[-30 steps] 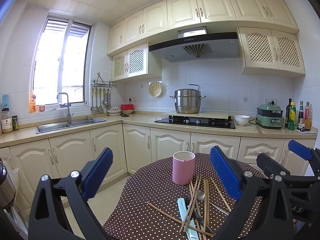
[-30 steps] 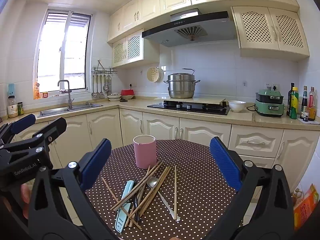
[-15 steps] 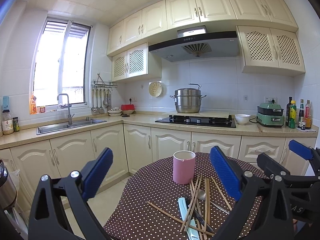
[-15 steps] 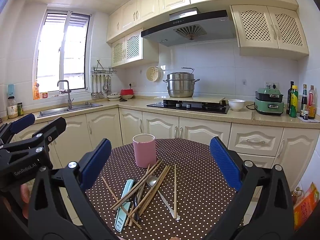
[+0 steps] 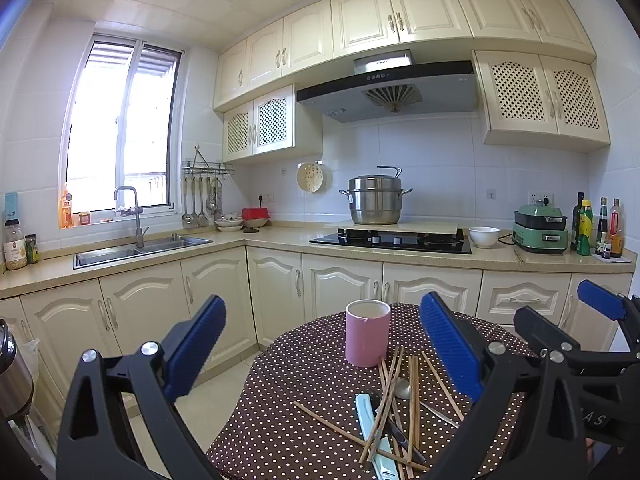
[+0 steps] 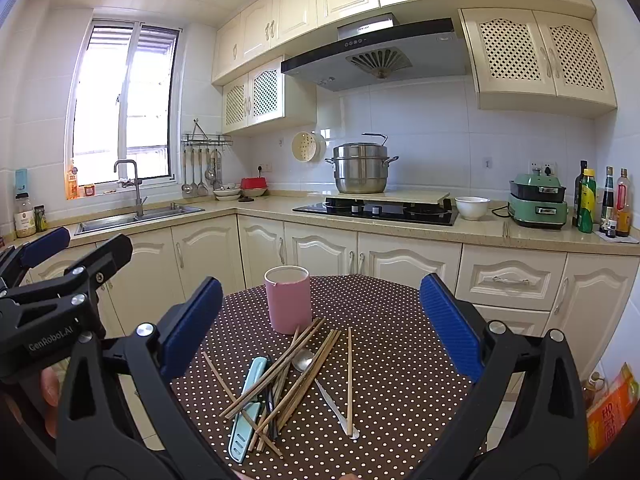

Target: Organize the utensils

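Observation:
A pink cup (image 5: 367, 332) (image 6: 288, 299) stands upright on a round table with a brown polka-dot cloth (image 6: 384, 344). In front of it lies a heap of wooden chopsticks (image 6: 298, 368) (image 5: 394, 396), a metal spoon (image 6: 310, 368) and a light blue case (image 6: 249, 408) (image 5: 370, 428). My left gripper (image 5: 322, 340) is open and empty, above the table's near left side. My right gripper (image 6: 320, 322) is open and empty, above the heap. Each gripper shows at the edge of the other's view.
Cream kitchen cabinets (image 6: 320, 252) run behind the table, with a sink (image 6: 136, 216) at the left, a hob with a steel pot (image 6: 360, 170) and bottles (image 6: 600, 204) at the right. An orange packet (image 6: 612, 404) sits low at the right.
Both grippers have shifted only very slightly; the views are almost the same. Nothing on the table has moved.

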### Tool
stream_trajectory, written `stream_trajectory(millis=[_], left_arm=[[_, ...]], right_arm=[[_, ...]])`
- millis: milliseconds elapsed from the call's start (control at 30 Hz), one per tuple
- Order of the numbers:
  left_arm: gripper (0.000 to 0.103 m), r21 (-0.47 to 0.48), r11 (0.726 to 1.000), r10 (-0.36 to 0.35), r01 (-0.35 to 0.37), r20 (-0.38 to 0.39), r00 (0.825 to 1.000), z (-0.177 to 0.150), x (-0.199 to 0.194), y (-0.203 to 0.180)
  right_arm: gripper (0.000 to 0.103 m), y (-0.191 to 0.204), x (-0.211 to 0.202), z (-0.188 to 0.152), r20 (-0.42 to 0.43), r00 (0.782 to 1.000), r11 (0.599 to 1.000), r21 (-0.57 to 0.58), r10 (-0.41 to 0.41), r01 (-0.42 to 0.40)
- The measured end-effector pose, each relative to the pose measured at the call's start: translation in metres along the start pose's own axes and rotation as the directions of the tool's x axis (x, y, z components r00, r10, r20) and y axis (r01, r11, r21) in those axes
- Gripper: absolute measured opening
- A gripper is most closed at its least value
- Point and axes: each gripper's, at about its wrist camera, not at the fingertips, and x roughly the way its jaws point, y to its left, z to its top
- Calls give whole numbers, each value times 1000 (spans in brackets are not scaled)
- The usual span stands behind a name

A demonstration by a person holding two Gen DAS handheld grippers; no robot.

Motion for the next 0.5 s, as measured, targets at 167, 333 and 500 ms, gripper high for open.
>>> stream_trajectory(millis=[167,333,500], left_arm=[[96,-1,1000,0,0,-4,1000,-1,0,0],[96,-3,1000,1,-1,-6,1000,-2,1,-1],[96,-3,1000,3,-3,-5,1000,-2,1,0]], right_arm=[[97,-2,1,-1,-4,1000,1000,2,2,-2],[97,-1,1,-2,-3,1000,1000,2,2,-2],[97,-1,2,-2,-5,1000,1000,2,2,-2]])
